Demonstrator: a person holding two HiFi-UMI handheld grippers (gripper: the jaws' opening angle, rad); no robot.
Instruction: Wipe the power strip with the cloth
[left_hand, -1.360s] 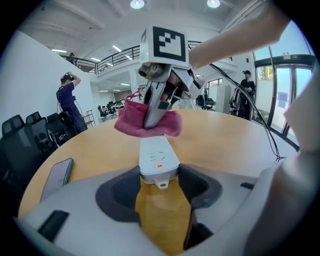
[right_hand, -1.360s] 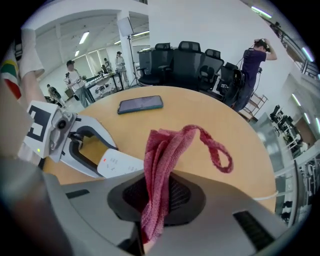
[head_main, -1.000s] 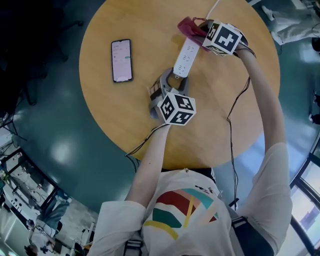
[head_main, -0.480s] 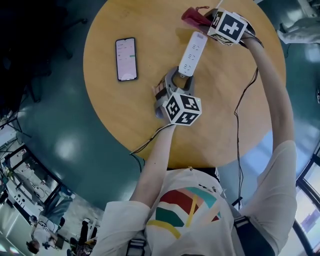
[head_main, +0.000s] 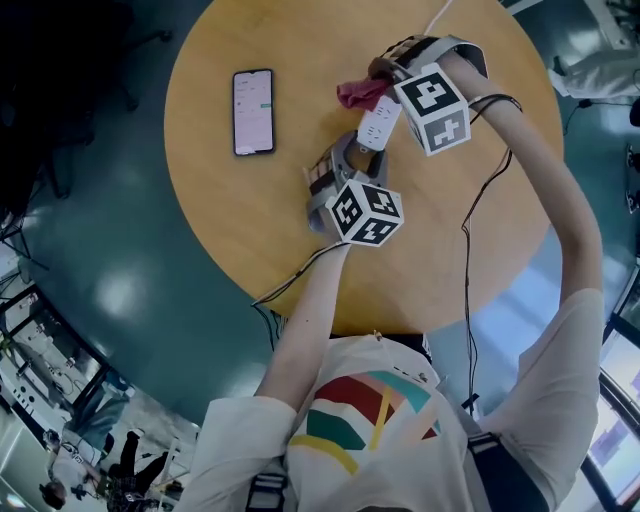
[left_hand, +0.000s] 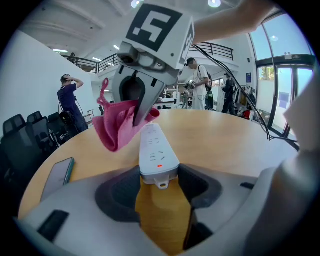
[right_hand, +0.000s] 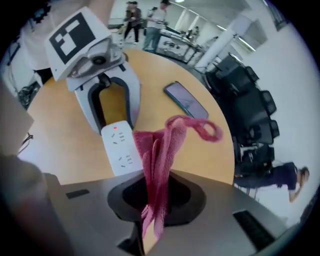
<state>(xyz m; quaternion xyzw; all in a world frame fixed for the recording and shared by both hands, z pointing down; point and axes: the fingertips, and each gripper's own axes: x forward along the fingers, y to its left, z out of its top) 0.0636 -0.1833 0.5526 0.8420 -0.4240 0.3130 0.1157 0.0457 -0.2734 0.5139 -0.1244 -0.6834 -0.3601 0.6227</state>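
- One white plastic power strip (head_main: 373, 127) lay on the round wooden table (head_main: 450, 220), its near end clamped by the left gripper (left_hand: 159, 181).
- One pink cloth (right_hand: 160, 145) was pinched in the right gripper (right_hand: 154, 197) at the strip's far half.
- One dark smartphone (head_main: 253, 111) lay well apart.

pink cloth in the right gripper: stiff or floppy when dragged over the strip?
Likely floppy: the cloth hangs in loose folds from the right gripper. Probably light, so it shouldn't shove the power strip, whose end the left gripper clamps anyway. It may bunch rather than wipe flat.
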